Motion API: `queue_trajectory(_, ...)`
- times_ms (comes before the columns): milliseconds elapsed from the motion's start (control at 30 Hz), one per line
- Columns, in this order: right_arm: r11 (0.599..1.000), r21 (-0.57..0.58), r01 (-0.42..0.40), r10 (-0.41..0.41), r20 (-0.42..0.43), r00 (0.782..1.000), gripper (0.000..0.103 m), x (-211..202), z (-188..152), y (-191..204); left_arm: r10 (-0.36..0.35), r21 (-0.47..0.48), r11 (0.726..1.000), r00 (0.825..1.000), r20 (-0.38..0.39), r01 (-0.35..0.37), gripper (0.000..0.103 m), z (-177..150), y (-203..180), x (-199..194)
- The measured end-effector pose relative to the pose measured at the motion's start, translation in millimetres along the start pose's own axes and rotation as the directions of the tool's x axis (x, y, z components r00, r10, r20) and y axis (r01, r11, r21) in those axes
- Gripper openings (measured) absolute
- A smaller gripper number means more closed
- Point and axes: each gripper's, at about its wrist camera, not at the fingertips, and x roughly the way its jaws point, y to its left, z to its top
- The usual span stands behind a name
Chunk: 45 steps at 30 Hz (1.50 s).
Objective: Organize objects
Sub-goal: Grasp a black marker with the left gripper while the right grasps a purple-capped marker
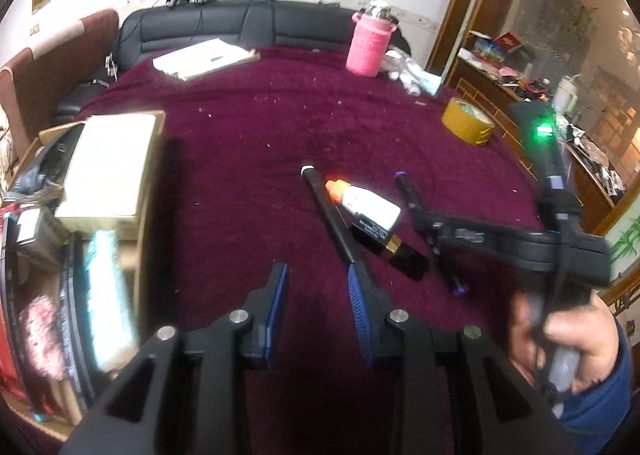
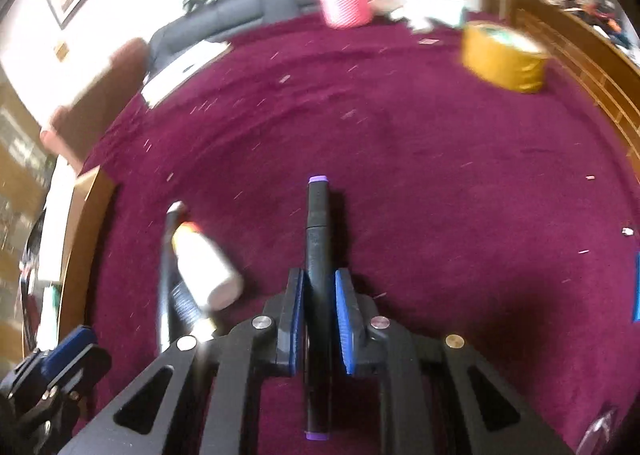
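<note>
Right gripper point(image 2: 319, 287) straddles a black marker with purple end caps point(image 2: 318, 223); blue pads sit on either side of the barrel, contact unclear, so can't tell if it is clamped or loose. Marker lies along the fingers on the maroon cloth point(image 2: 440, 159), one purple cap ahead of the tips, the other back between the jaw arms.

Left gripper point(image 1: 320, 279) is spread wide with nothing between the pads. Its right pad sits over the near end of a thin black pen with a white tip point(image 1: 326, 211). Just right of that pen: a white tube with an orange cap point(image 1: 366, 203), touching a black and gold lipstick point(image 1: 390, 249).

Far ahead-right of the left gripper: yellow tape roll point(image 1: 468, 123), pink bottle point(image 1: 366, 45). To its left: cardboard box point(image 1: 108, 167).
</note>
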Motion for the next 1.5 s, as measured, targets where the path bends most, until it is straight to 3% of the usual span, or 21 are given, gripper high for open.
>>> queue_trajectory(167, 0.996, 0.062, -0.057, 0.057, -0.001, 0.998, 0.016, -7, 3, -13, -0.047, -0.090, 0.995, 0.994, -0.099, 0.039, 0.029, 19, -3, 37)
queue_trajectory(367, 0.993, 0.074, -0.087, 0.085, 0.033, 0.996, 0.017, -19, 5, -16, 0.001, -0.132, 0.991, 0.987, -0.163, -0.023, 0.027, 32, -6, 73)
queue_trajectory(533, 0.992, 0.070, -0.102, 0.099, 0.041, 0.994, 0.017, -23, 3, -13, 0.086, -0.082, 0.992, 0.991, -0.104, -0.094, 0.024, 41, -10, 84)
queue_trajectory(567, 0.992, 0.067, -0.107, 0.104, 0.041, 0.994, 0.017, -23, 2, -12, 0.097, -0.068, 0.992, 0.991, -0.095, -0.104, 0.019, 41, -10, 84)
queue_trajectory(733, 0.987, 0.055, -0.152, 0.149, 0.046, 0.988, 0.017, -26, -2, -6, 0.137, 0.024, 0.990, 0.990, -0.027, -0.136, 0.014, 23, -15, 72)
queue_trajectory(967, 0.968, 0.062, -0.243, 0.241, 0.043, 0.970, 0.017, -27, -4, -1, 0.121, 0.039, 0.991, 0.987, 0.105, -0.125, 0.014, 21, -18, 40)
queue_trajectory(1267, 0.945, 0.048, -0.324, 0.320, 0.076, 0.944, 0.017, -31, -5, 3, 0.075, 0.034, 0.996, 0.993, 0.094, -0.079, 0.014, 24, -15, 41)
queue_trajectory(1367, 0.955, 0.060, -0.291, 0.280, 0.149, 0.948, 0.017, -43, 1, -7, 0.064, 0.032, 0.997, 0.993, 0.095, -0.067, 0.014, 25, -15, 40)
queue_trajectory(1500, 0.970, 0.179, -0.167, 0.113, 0.278, 0.954, 0.017, -66, 10, -52, 0.042, 0.040, 0.998, 0.994, 0.105, -0.046, 0.014, 22, -20, 34)
